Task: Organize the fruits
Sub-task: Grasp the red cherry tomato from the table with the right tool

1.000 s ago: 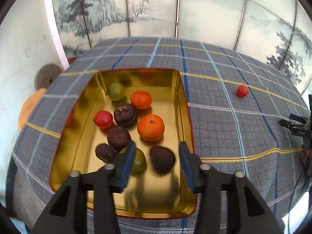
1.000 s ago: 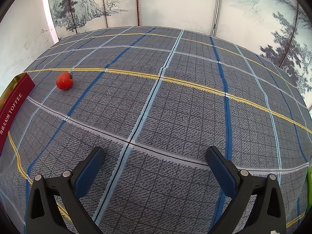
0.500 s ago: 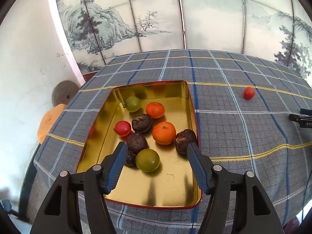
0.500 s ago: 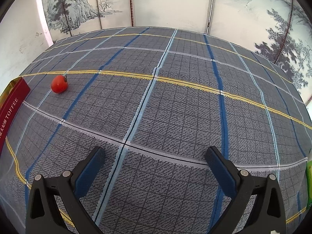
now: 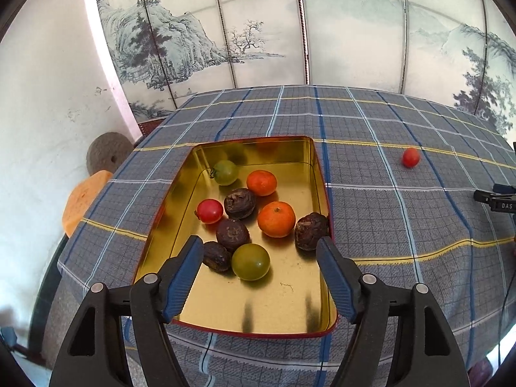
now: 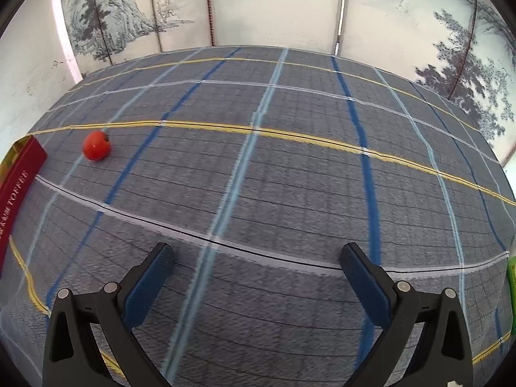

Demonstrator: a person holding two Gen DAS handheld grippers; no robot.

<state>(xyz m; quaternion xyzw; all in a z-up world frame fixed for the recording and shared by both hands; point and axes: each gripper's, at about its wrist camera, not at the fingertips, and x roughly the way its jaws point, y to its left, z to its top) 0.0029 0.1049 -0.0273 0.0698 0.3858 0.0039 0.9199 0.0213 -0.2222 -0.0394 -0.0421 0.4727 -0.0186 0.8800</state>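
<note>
The left claw (image 5: 259, 246) hangs above the near end of a gold-lined tin (image 5: 225, 303) with a red outer wall, and its jaws have just been opening; they stand apart with nothing pressed between them. The blue pads (image 5: 180, 277) frame the closest fruits without touching any. Inside the tin lie a green tomato (image 5: 251, 262) nearest the claw, four dark wrinkled fruits, one of them (image 5: 311, 231) against the right wall, two oranges (image 5: 276, 219), a red cherry tomato (image 5: 210, 211) and a second green tomato (image 5: 225, 172) toward the far end. The wrinkled fruits sit clustered down the middle, several touching one another.

The tin rests on a desk covered with a grey plaid cloth (image 5: 387, 213) crossed by blue, white and yellow lines. One red tomato (image 5: 410, 157) lies alone on the cloth, well apart from the tin and to its right. Behind the desk stands a folding screen (image 5: 258, 32) painted with mountains and trees.

The right claw (image 6: 258, 256) is held over bare cloth with its jaws wide apart and empty. In the right wrist view the same red tomato (image 6: 96, 144) lies far ahead and to the left, near the red side of the tin (image 6: 19, 177), which carries the word TOFFEE
</note>
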